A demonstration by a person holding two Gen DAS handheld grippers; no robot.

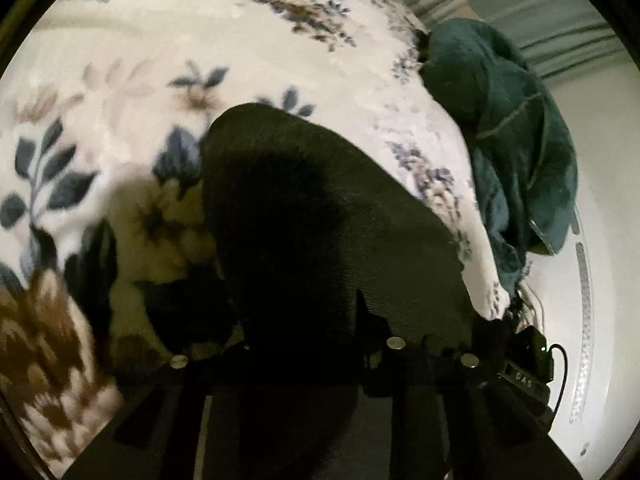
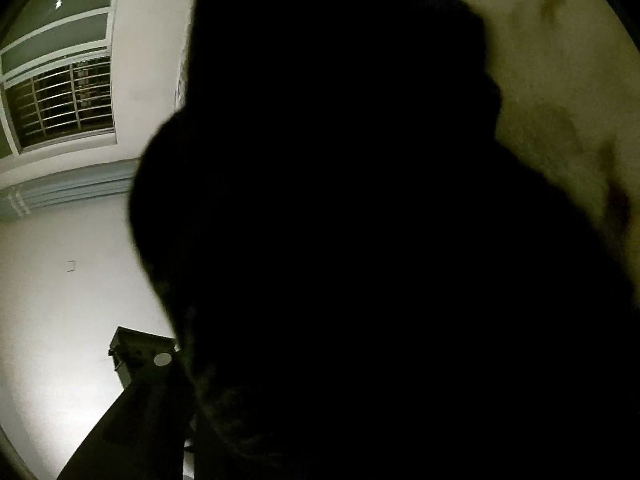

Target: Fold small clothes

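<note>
Left wrist view: black garment (image 1: 320,216) runs up-frame from my left gripper (image 1: 320,360) across the floral blanket (image 1: 120,60). Both jaws hidden beneath it; I can't tell their grip.

We are in a bedroom at home: a flowery blanket (image 1: 168,80) fills the picture's left, a barred window (image 2: 60,100) upper left.

Raised letters "DAS" readable on small black box (image 1: 524,376) at lower right of left wrist view, beside green indicator light. No other text legible; right wrist view none.
</note>
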